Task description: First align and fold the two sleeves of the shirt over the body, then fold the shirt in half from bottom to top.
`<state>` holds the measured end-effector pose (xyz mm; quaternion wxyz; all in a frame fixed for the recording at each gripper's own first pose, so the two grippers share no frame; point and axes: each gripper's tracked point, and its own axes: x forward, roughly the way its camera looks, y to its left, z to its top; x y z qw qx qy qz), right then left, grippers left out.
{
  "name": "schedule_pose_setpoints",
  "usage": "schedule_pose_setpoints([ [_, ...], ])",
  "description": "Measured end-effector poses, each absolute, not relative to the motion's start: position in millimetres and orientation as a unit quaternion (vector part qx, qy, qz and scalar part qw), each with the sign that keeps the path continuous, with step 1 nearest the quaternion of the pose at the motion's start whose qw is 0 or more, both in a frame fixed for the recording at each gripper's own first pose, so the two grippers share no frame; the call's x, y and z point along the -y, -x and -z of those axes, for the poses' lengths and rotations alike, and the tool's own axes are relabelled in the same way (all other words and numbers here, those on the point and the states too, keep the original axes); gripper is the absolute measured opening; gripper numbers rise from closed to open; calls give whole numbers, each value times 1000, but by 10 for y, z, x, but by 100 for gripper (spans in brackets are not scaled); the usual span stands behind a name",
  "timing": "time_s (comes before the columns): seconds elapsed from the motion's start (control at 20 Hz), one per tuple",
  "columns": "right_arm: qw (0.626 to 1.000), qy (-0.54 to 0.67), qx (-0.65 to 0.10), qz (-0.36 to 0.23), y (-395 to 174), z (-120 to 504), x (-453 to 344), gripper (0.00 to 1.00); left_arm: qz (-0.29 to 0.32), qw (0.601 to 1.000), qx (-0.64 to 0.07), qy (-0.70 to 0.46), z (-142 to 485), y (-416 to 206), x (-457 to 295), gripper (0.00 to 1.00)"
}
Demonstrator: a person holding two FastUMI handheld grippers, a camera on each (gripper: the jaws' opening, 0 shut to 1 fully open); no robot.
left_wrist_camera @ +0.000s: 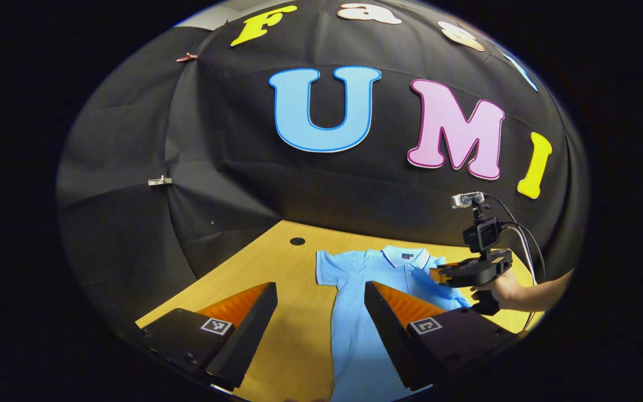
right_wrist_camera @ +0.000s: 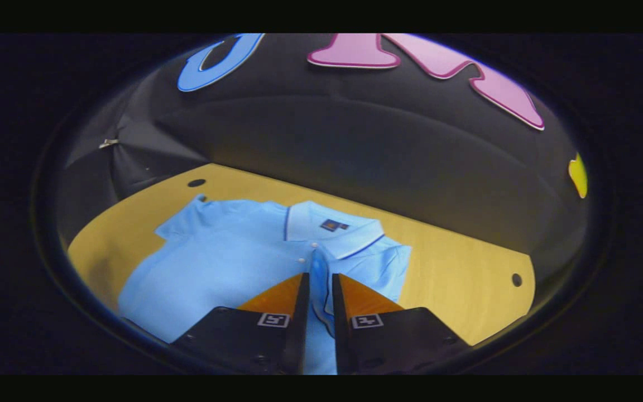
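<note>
A light blue polo shirt (left_wrist_camera: pixel 355 335) lies face up on the wooden table (left_wrist_camera: pixel 293 346), collar at the far end. Its left sleeve (left_wrist_camera: pixel 328 269) is spread flat. My left gripper (left_wrist_camera: pixel 320 285) hovers open above the shirt's left edge, nothing between its fingers. My right gripper (left_wrist_camera: pixel 449 274), held by a hand (left_wrist_camera: pixel 501 290), sits over the shirt's right chest. In the right gripper view the shirt (right_wrist_camera: pixel 226 262) lies ahead, and my right gripper (right_wrist_camera: pixel 320 276) is shut on a fold of blue cloth from the right sleeve side, drawn over the body below the collar (right_wrist_camera: pixel 332 226).
The black cloth wall (left_wrist_camera: pixel 232 184) closes in the table at the back and left. Small round holes mark the tabletop (left_wrist_camera: pixel 297 241) (right_wrist_camera: pixel 516 279). Bare wood (right_wrist_camera: pixel 455 279) lies to the right of the shirt.
</note>
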<state>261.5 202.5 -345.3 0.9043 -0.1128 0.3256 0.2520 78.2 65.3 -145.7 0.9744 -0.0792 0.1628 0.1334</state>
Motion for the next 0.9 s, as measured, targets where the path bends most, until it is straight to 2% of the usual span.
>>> schedule_pose_setpoints([
  [0.15, 903, 78, -326, -268, -2463, 3327, -2128, 60, -121, 975, -168, 83, 1545, -959, -667, 100],
  [0.2, 907, 77, -321, -261, -2463, 3273, -2050, 67, -116, 975, -169, 86, 1571, -1047, -676, 100],
  [0.25, 911, 73, -317, -255, -2426, 3215, -1982, 89, -111, 975, -169, 90, 1598, -1135, -681, 100],
  [0.3, 915, 72, -313, -245, -2429, 3131, -1861, 96, -106, 975, -168, 94, 1617, -1250, -695, 100],
  [0.35, 918, 73, -310, -237, -2415, 3068, -1741, 100, -102, 976, -166, 97, 1636, -1378, -718, 100],
  [0.55, 933, 79, -301, -184, -2243, 2789, -1212, 99, -87, 977, -169, 95, 1833, -2058, -809, 100],
  [0.9, 932, 55, -322, -155, -1610, 2640, -602, 99, -74, 973, -211, 63, 2457, -3205, -994, 99],
])
